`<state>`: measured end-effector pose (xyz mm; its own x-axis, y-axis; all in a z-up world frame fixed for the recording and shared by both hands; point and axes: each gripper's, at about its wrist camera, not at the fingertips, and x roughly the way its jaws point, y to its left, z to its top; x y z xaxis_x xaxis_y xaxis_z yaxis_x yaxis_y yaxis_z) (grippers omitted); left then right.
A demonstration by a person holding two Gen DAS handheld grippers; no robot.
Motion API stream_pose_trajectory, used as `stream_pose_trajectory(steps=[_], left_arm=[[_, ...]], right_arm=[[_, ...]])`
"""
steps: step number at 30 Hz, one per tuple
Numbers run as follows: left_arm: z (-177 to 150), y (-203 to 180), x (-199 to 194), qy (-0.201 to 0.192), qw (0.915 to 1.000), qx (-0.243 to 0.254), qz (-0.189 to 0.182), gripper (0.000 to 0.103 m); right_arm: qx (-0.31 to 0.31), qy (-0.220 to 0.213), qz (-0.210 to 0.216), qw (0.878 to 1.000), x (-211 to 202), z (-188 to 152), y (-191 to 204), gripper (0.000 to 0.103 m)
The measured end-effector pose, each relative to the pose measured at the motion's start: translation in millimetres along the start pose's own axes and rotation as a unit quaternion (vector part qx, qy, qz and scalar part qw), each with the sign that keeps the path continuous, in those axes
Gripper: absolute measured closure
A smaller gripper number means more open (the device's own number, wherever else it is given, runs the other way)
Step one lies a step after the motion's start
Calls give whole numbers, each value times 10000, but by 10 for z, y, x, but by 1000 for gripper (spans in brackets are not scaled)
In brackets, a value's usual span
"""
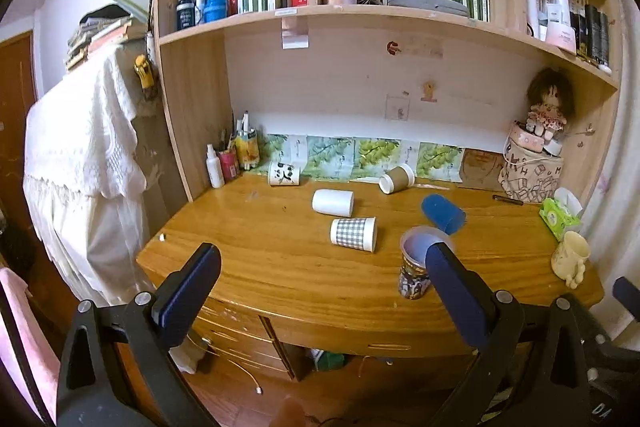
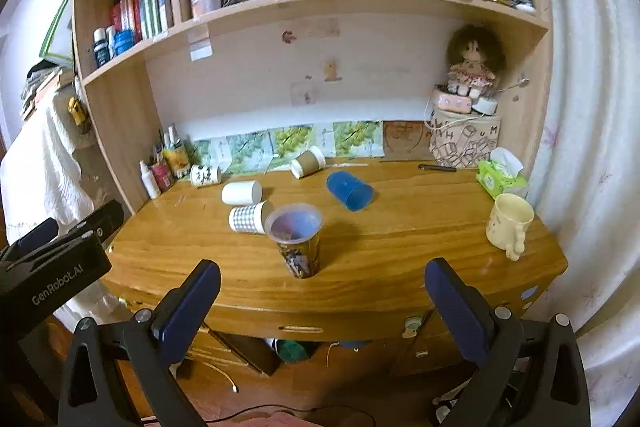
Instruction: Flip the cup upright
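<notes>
A patterned cup with a purple inside (image 1: 414,267) (image 2: 298,241) stands upright near the desk's front edge. Several cups lie on their sides behind it: a checked one (image 1: 354,233) (image 2: 247,217), a plain white one (image 1: 333,202) (image 2: 241,192), a blue one (image 1: 443,213) (image 2: 350,190), a brown one (image 1: 397,177) (image 2: 307,161) and a white one with black marks (image 1: 284,173) (image 2: 205,174). My left gripper (image 1: 322,285) is open and empty, short of the desk edge. My right gripper (image 2: 322,301) is open and empty, short of the upright cup.
A cream mug (image 1: 571,257) (image 2: 509,223) stands upright at the desk's right. A green tissue pack (image 2: 500,177), a patterned box with a doll (image 2: 464,141) and a pen holder with bottles (image 2: 164,167) line the back. Bookshelves hang above the wooden desk (image 2: 400,259).
</notes>
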<state>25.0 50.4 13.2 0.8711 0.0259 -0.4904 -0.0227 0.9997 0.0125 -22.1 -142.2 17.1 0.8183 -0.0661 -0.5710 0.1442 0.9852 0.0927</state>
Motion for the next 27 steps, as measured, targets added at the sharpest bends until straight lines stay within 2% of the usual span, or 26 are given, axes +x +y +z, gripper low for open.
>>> stream_pose_trajectory(steps=[7,16,27], left_arm=[[15,-83,-62,-202,9997,112,-29,1],[24,-131,-64,-240,9996,159,-58,1],[17,-162,-101,-291,9993,211,-106,1]], right_arm=[[154,55,-61,9998,61,0,-119,1],[-40,-10,7,10000,76,12,-61,1],[59,23,45,10000,71,16,-128,1]])
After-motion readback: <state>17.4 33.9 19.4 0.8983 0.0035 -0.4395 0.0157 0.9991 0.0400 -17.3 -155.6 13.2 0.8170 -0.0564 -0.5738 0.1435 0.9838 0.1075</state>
